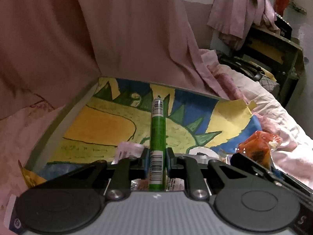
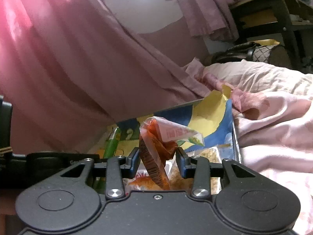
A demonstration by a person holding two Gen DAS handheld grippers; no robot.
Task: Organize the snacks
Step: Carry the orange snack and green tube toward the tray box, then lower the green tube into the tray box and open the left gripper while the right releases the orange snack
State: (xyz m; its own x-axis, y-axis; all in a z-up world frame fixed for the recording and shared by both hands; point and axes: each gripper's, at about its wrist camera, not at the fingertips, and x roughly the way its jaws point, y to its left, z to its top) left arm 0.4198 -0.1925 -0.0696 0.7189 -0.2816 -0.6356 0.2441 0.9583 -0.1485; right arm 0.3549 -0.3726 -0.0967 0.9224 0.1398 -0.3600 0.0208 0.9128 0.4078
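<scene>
In the left wrist view my left gripper (image 1: 157, 156) is shut on a thin green snack stick (image 1: 158, 135) with barcode labels. The stick points forward over a painted yellow, blue and green board (image 1: 101, 129). In the right wrist view my right gripper (image 2: 158, 160) is shut on a crumpled orange snack packet (image 2: 156, 143) with a barcode strip, held above the same board (image 2: 211, 121). That orange packet (image 1: 256, 146) also shows at the right of the left wrist view. The green stick (image 2: 112, 143) and the left gripper's black body (image 2: 49, 162) appear to the left of my right gripper.
More snack packets lie under the grippers: a pink one (image 1: 127, 148), a beige crumbly bag (image 2: 207, 154) and a yellow wrapper (image 1: 31, 178). A pink curtain (image 1: 117, 29) hangs behind the board. A pink floral bedsheet (image 2: 273, 117) spreads to the right, with a dark shelf (image 1: 273, 47) beyond.
</scene>
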